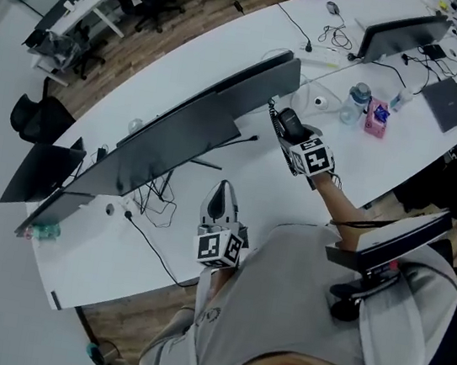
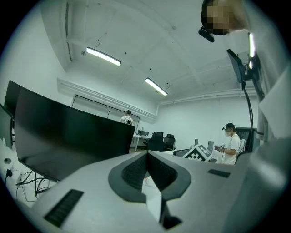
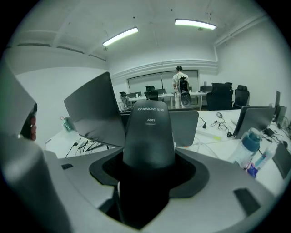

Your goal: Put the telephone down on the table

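A black telephone handset (image 3: 149, 132) with white print near its top stands upright between the jaws of my right gripper (image 3: 149, 160), which is shut on it. In the head view that gripper (image 1: 284, 119) holds the telephone (image 1: 288, 128) above the white table (image 1: 237, 179), close to the right end of a big dark monitor (image 1: 194, 126). My left gripper (image 1: 223, 189) hovers over the table's near side, pointing at the monitor. Its jaws meet at the tips in the left gripper view (image 2: 146, 157), with nothing between them.
A clear bottle with a blue cap (image 1: 357, 99) and a pink box (image 1: 377, 119) stand to the right of the telephone. Behind are a second monitor (image 1: 401, 33), a closed laptop (image 1: 447, 101) and cables (image 1: 153, 200). A black office chair (image 1: 388, 252) is at my right.
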